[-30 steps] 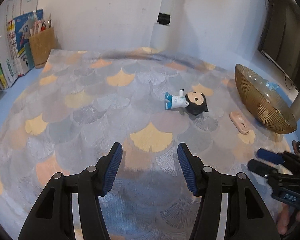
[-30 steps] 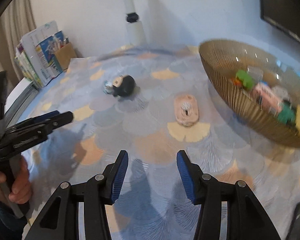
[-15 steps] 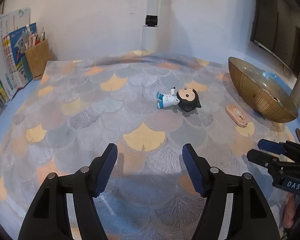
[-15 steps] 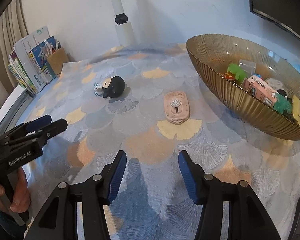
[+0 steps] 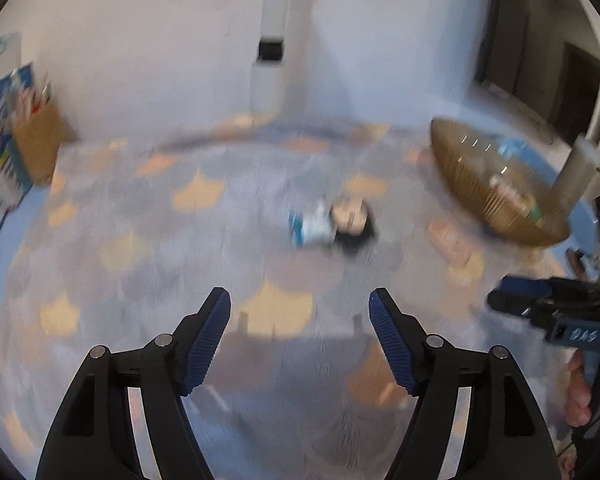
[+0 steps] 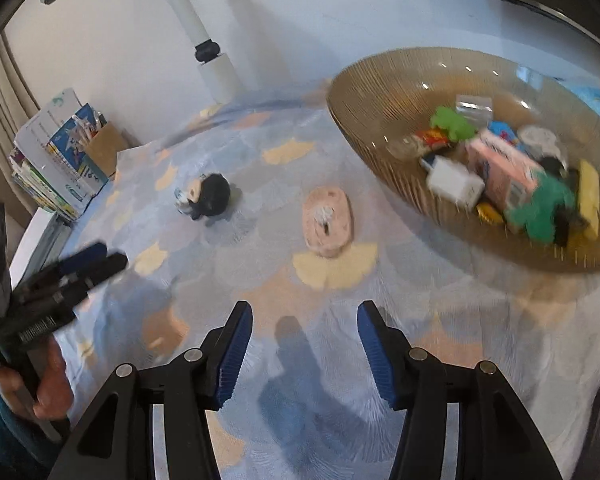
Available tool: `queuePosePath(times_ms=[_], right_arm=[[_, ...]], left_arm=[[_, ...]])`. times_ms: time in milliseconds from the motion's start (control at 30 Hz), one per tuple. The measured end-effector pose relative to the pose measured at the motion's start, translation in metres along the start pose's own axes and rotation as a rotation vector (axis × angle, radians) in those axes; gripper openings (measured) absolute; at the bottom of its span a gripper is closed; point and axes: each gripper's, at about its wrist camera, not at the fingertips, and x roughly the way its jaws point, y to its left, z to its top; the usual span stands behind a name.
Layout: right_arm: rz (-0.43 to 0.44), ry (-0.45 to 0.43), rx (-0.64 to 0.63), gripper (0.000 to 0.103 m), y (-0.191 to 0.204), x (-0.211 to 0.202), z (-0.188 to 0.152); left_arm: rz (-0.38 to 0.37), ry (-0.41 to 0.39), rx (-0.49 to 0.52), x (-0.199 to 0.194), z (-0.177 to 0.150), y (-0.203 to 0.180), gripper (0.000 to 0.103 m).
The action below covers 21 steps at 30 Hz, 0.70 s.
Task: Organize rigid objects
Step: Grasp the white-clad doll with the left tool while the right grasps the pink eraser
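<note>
Both hand-held grippers have lifted a little off the worktop (image 6: 440, 300) since the earlier frames, and their jaws have just been opening: the left gripper (image 5: 300, 336) now stands wide apart and the right gripper (image 6: 305, 354) moderately apart, neither with anything between its blue pads. Two loose things remain on the patterned cloth: a doll (image 6: 204, 196) with a dark head, lying on its side toward the far middle, and a flat pink case (image 6: 327, 222) nearer the bowl (image 6: 364, 128). This looks like the approach step, with each gripper lining up on a piece to collect (the left view is too blurred to show fine detail). The doll lies ahead of the left gripper and the pink case ahead of the right, both well apart from the fingertips, so the next move calls for reaching forward and down until a piece sits between the pads, then closing. The amber ribbed bowl already holds a heap of small items: a pink box, green toys, a white block, a yellow piece and others too blurred to name.
</note>
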Motion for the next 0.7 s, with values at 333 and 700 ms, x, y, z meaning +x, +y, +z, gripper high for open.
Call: queuePosePath(times_ms=[333,700], right_arm=[[-0.205,-0.009,-0.089,0.055,0.018,0.043,0.03],[-0.209,-0.055,-0.164,0.033,0.031,0.058,0.037]], left_arm=[[-0.069,0.06,0.097,0.06,0.042,-0.019,0.076],[-0.081,0.111,0.094,0.098,0.039,-0.022,0.072]])
